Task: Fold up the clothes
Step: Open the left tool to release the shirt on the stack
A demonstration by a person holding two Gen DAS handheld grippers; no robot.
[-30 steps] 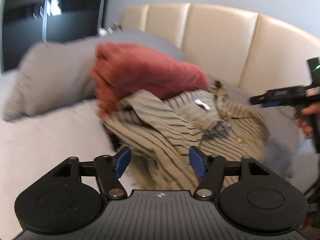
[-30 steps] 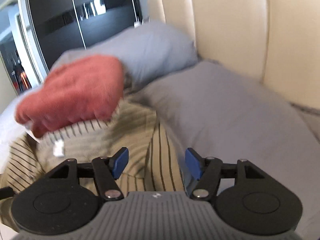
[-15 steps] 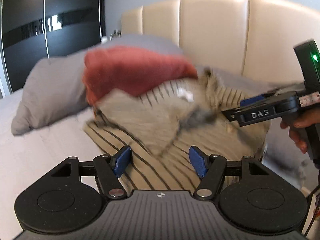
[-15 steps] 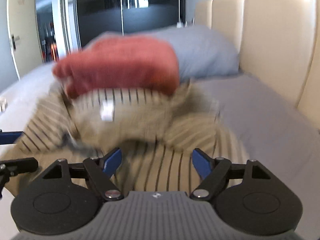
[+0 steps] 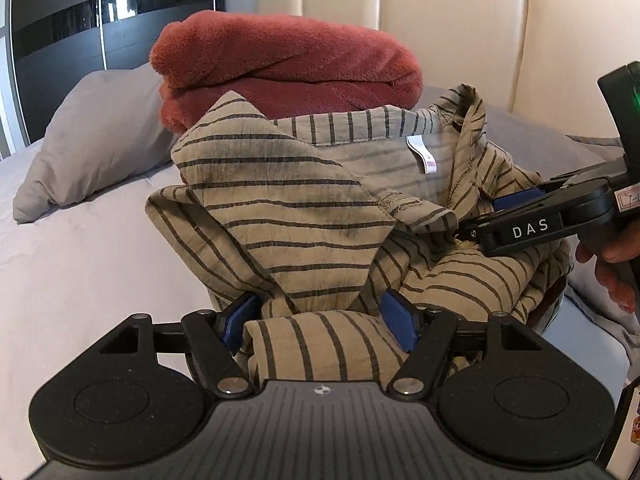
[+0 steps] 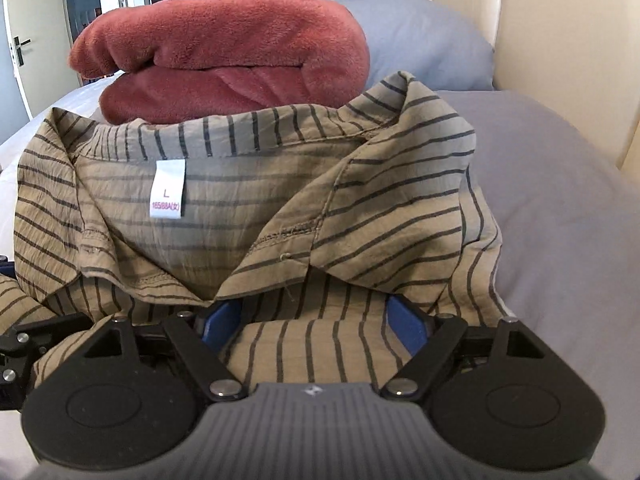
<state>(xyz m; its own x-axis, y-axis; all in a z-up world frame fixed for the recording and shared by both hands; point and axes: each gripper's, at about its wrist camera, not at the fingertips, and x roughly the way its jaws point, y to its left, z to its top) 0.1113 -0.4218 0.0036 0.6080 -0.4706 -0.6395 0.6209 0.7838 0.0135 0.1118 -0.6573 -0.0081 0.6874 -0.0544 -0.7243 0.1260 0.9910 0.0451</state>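
Observation:
A crumpled tan shirt with dark stripes point(image 5: 288, 208) point(image 6: 400, 208) lies heaped on the bed, collar up and its white size label point(image 6: 168, 194) showing. My left gripper point(image 5: 320, 312) sits low at the shirt's near edge. Its jaws are opening, and a fold of striped cloth bulges between the blue pads without being pinched. My right gripper point(image 6: 312, 320) is at the collar side with its jaws also opening and loose shirt cloth between its pads. In the left wrist view the right gripper point(image 5: 484, 216) reaches in from the right, held by a hand point(image 5: 612, 268).
A folded red fleece blanket point(image 5: 288, 64) point(image 6: 224, 40) rests just behind the shirt. Grey pillows point(image 5: 92, 136) point(image 6: 560, 200) lean against the cream padded headboard point(image 5: 460, 20). Pale bed sheet point(image 5: 80, 280) stretches to the left. A dark wardrobe point(image 5: 100, 8) stands beyond.
Both grippers have come down and closer to the shirt, so its cloth now lies between their pads. The right jaws have widened. The shirt has settled after moving.

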